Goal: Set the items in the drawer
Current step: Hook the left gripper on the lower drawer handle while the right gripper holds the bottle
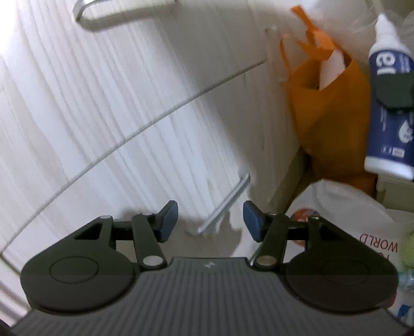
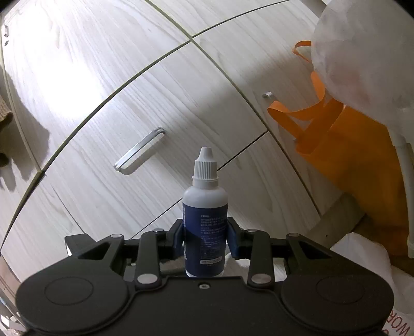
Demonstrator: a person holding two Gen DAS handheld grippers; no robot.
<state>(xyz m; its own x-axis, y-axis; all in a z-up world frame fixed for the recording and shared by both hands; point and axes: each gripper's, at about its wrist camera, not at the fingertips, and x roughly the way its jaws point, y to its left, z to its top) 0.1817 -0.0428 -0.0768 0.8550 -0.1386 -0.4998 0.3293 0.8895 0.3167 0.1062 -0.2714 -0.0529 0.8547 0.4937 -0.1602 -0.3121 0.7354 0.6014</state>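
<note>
Your right tongs (image 2: 204,239) were pinching the dropper bottle (image 2: 204,206), both blue pads pressed against the dark blue label on its lower half. The bottle stood upright between the fingers, white ribbed cap and nozzle on top, its base down at the body of the tool. Beyond it lay the pale wood-grain drawer fronts (image 2: 160,103), every one of them closed. A flat metal handle (image 2: 141,151) sat on the front just left of the bottle's cap, untouched. A small metal knob (image 2: 267,95) showed on the front to the right, with the straps of an orange bag (image 2: 344,144) hanging at it. A white bag (image 2: 357,59) bulged over the orange one in the upper right corner.

Your left tongs (image 1: 210,222) stood spread, nothing between the blue pads (image 1: 169,219), only a gap with the drawer front behind. Straight ahead of that gap was a metal handle (image 1: 223,204), blurred, close to the tips but not touched. A second handle (image 1: 121,11) sat at the top edge of that view, on the front above. Off to your right in the same view you could see the bottle (image 1: 390,108) again, held up beside the orange bag (image 1: 328,111). Below it lay a white plastic bag with red print (image 1: 344,206).
</note>
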